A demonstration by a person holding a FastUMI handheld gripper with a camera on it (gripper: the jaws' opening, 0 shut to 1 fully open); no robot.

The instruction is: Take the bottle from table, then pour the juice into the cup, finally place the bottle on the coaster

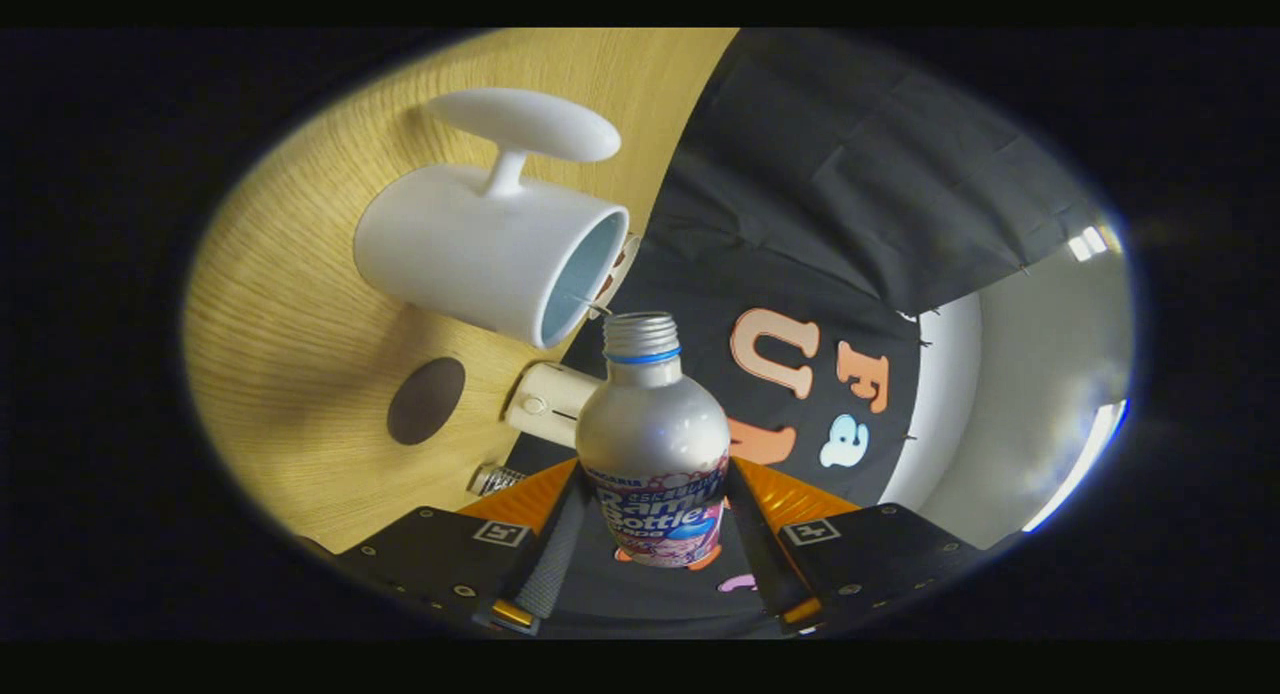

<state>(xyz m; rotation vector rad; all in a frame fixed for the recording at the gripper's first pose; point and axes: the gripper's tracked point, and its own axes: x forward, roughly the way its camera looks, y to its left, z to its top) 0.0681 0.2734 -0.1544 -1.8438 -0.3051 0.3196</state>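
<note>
I hold a silver bottle (pixel 655 439) between my gripper's (pixel 655 534) fingers, which press on both its sides. Its cap is off, and a blue ring sits under the open top. The white cup (pixel 480 249), blue inside, sits on the tabletop (pixel 290 344) with its mouth just beyond the bottle's top. A round brown coaster (pixel 426 401) lies near the cup.

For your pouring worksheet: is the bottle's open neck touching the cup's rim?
Apart. In the gripper view, dark cloth shows between the bottle neck and the cup rim. The gripper fingers clamp the bottle.
</note>
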